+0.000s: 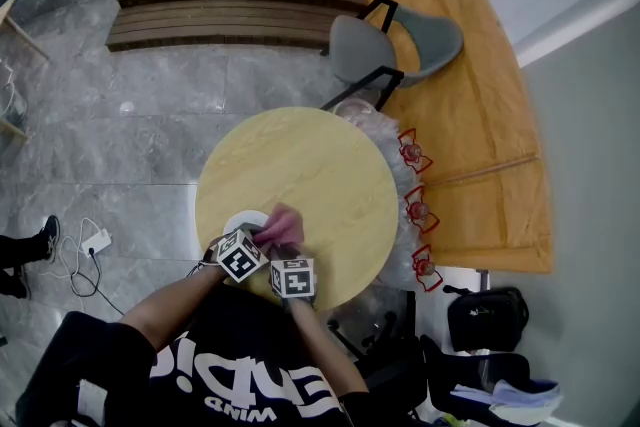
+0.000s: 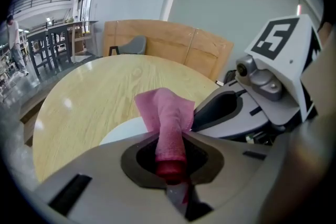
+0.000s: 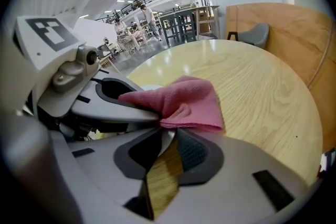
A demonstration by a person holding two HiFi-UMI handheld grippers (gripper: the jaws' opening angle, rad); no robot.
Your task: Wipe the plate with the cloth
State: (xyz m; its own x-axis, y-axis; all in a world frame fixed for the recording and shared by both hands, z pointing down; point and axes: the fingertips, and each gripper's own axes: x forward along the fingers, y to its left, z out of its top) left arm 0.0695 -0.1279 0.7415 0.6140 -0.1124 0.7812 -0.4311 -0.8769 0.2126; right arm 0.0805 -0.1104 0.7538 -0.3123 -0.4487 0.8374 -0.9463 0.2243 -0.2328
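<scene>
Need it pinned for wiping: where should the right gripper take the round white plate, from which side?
The round white plate lies flat on the round wooden table, so only its thin rim can be pinched: take the edge nearest the person, coming low from that side. The left gripper holds the pink cloth over it. The right gripper seems to pinch that rim already.

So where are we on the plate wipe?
Done: the left gripper is shut on the pink cloth, and the right gripper looks pinched on the rim of the plate. In hand: cloth poised over the plate; contact unclear. Left: the wiping itself.
</scene>
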